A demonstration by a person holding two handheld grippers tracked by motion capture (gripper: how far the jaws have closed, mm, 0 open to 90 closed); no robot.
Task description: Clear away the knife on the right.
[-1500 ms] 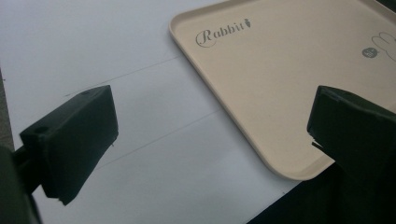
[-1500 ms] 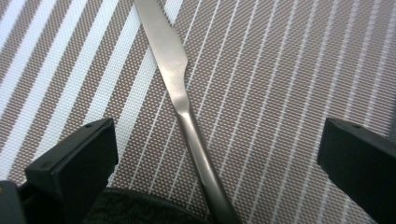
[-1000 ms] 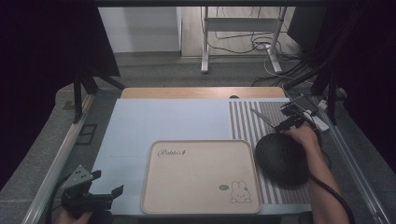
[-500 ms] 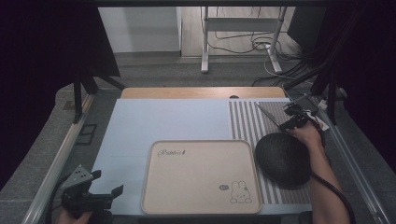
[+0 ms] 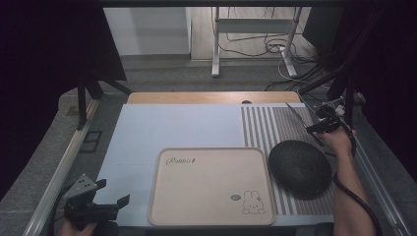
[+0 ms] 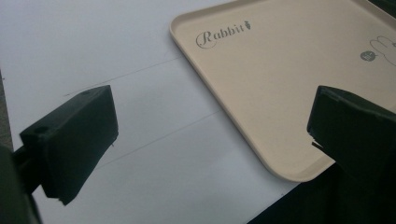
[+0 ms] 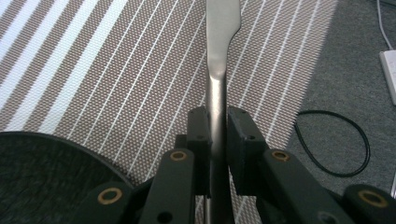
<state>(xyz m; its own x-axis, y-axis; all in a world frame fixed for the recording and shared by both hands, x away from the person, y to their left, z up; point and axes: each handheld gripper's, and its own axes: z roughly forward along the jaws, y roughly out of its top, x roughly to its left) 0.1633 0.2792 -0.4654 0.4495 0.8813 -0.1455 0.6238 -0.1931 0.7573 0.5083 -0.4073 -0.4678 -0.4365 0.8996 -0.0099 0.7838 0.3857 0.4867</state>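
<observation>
Dim floor and cables lay beyond the bench (image 5: 172, 123). I had the knife (image 7: 219, 56) clamped by its handle in my right hand-held gripper (image 7: 217, 128), jaws just closed on it, above the striped mat (image 5: 275, 123) at far right, beyond the black bowl (image 5: 300, 167). My left hand-held gripper (image 6: 210, 140) waited wide, near-left of the beige tray (image 5: 211, 184). I judged the pickup done; next, carrying the knife toward the tray.

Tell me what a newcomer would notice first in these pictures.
First, the beige tray with a rabbit drawing, lying at the table's near edge in the middle. Right of it a dark round plate sits on the striped mat. At the far right the right claw is shut on a metal knife, blade pointing away over the mat, while the left claw is open beside the tray's near left corner.
</observation>
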